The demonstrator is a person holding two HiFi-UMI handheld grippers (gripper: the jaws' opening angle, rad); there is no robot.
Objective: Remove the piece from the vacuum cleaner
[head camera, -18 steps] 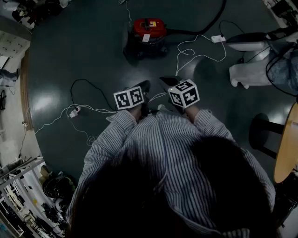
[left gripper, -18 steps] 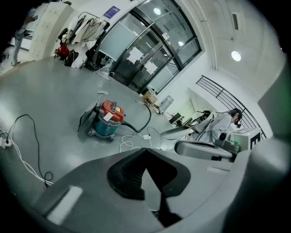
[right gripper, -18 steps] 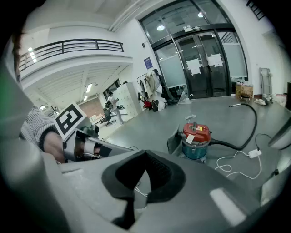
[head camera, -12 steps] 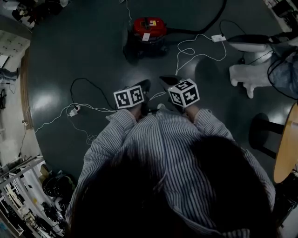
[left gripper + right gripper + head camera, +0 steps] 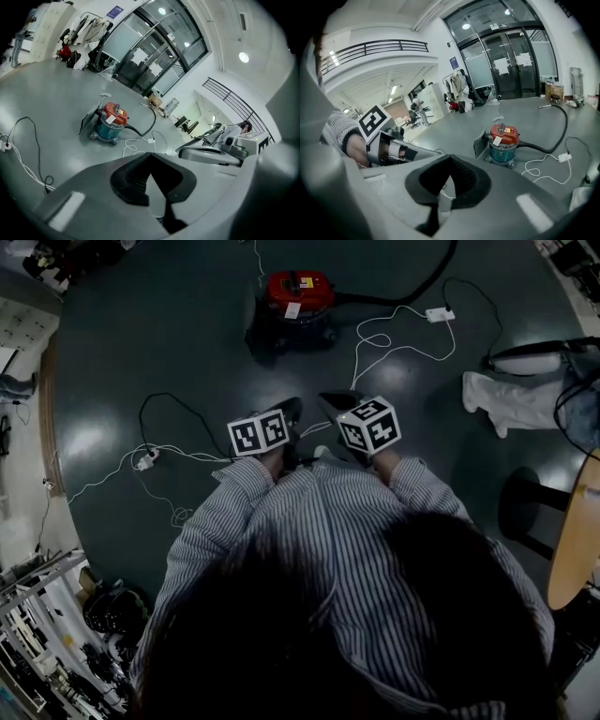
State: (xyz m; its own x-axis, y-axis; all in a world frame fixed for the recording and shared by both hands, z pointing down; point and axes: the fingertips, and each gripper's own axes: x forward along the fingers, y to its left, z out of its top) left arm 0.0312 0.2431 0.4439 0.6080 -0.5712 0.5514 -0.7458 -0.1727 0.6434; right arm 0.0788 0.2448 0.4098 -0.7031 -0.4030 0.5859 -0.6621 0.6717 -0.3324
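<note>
The vacuum cleaner is a canister with a red top and teal body, standing on the dark floor well ahead of me. A black hose runs off from it to the right. A dark flat panel stands against its left side. Both grippers are held close to my chest, far short of the vacuum cleaner. The left gripper is shut with nothing in it. The right gripper also has its pads together and empty, pointing toward the vacuum cleaner. The left gripper shows beside it.
White cables and a power strip lie right of the vacuum; another cable and plug lie at the left. A white figure, a black stool and a round wooden table are on the right. Shelves are at lower left.
Both grippers stay where they were, shut. The view has shifted slightly, and the white figure on the right has moved farther right.
</note>
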